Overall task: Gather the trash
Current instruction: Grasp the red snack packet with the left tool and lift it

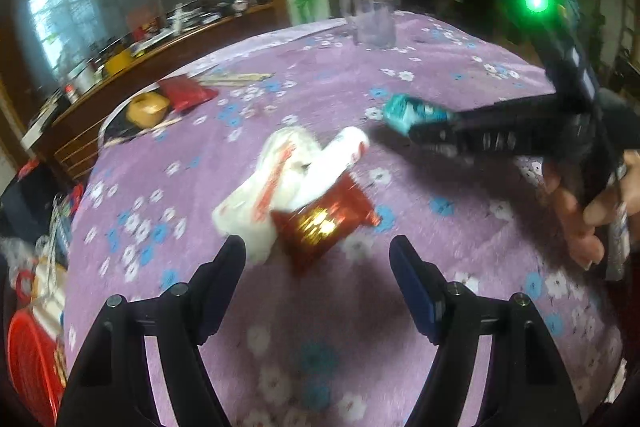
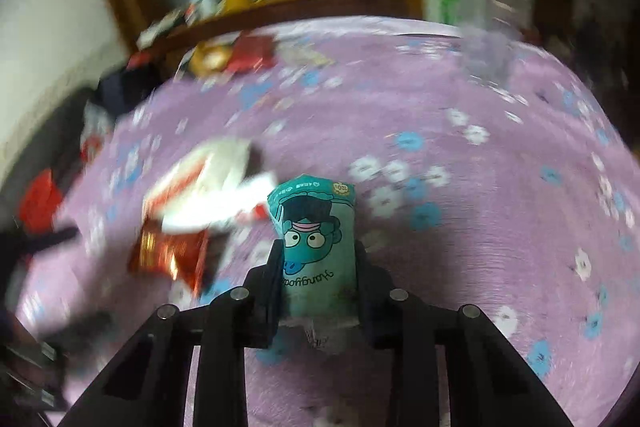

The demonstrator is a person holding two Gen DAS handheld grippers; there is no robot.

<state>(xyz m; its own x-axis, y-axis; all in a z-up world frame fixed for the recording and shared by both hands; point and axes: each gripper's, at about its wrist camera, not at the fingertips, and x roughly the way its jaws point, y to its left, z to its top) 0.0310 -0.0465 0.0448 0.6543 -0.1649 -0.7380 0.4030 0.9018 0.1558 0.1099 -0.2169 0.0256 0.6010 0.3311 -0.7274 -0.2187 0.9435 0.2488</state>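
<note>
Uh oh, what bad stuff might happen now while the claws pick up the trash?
The right claw pinches the teal wrapper only at its lower end, so the wrapper might slip out.

The open left claw is near both the red foil wrapper and the white wrapper, which overlap. It may grab one and drag the other off.

A swinging claw might knock over the glass mug.
</note>
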